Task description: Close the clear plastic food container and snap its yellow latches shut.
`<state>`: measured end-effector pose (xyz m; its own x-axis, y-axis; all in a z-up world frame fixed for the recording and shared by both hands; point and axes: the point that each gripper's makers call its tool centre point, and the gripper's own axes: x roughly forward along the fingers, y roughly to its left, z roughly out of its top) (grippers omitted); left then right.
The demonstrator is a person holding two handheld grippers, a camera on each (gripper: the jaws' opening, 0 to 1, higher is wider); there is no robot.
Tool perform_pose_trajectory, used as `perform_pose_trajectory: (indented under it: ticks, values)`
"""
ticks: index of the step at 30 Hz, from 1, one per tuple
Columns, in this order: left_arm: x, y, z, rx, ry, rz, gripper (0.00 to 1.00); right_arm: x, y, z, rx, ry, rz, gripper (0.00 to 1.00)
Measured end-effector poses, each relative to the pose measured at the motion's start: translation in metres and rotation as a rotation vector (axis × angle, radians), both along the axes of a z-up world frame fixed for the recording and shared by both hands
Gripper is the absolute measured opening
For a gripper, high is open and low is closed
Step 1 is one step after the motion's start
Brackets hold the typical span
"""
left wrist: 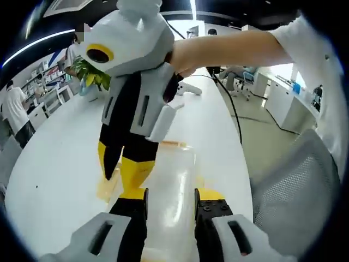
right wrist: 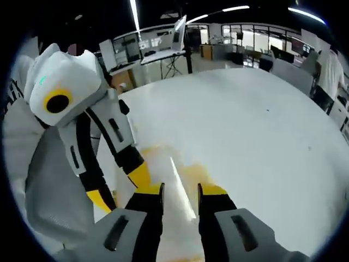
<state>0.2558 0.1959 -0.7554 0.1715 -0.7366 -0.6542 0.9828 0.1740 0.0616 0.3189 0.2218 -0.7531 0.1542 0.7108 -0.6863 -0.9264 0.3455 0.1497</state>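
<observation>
The clear plastic container (left wrist: 173, 169) lies on the white table (left wrist: 60, 158), its walls blurred and see-through. My left gripper (left wrist: 170, 197) has its yellow-tipped jaws pressed on either side of it, shut on it. A yellow-orange latch (left wrist: 107, 188) shows at the container's left edge. From above, my right gripper (left wrist: 121, 176) reaches down to that same edge. In the right gripper view my right gripper (right wrist: 180, 199) is shut on a clear edge of the container (right wrist: 175, 170), with yellow latch patches (right wrist: 192, 172) beside it. The left gripper (right wrist: 121, 188) enters there from the left.
A person's bare arm (left wrist: 234, 49) holds the right gripper. A grey mesh chair (left wrist: 289, 185) stands at the table's right edge. A leafy plant (left wrist: 90, 73) and a white object (left wrist: 188, 88) sit far down the table. Desks and people fill the room behind.
</observation>
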Motion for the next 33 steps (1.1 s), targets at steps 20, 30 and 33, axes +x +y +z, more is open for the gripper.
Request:
perform_pose_trajectory:
  ticks: [20, 30, 33]
  values:
    - [-0.01, 0.006, -0.008, 0.086, -0.131, -0.086, 0.37, -0.011, -0.001, -0.013, 0.016, 0.254, 0.039, 0.32]
    - [-0.01, 0.006, -0.013, 0.149, -0.272, -0.133, 0.38, -0.011, 0.002, -0.017, -0.08, 0.317, 0.169, 0.26]
    - [-0.01, 0.006, -0.013, 0.147, -0.272, -0.125, 0.38, -0.012, 0.003, -0.018, -0.09, 0.335, 0.188, 0.26]
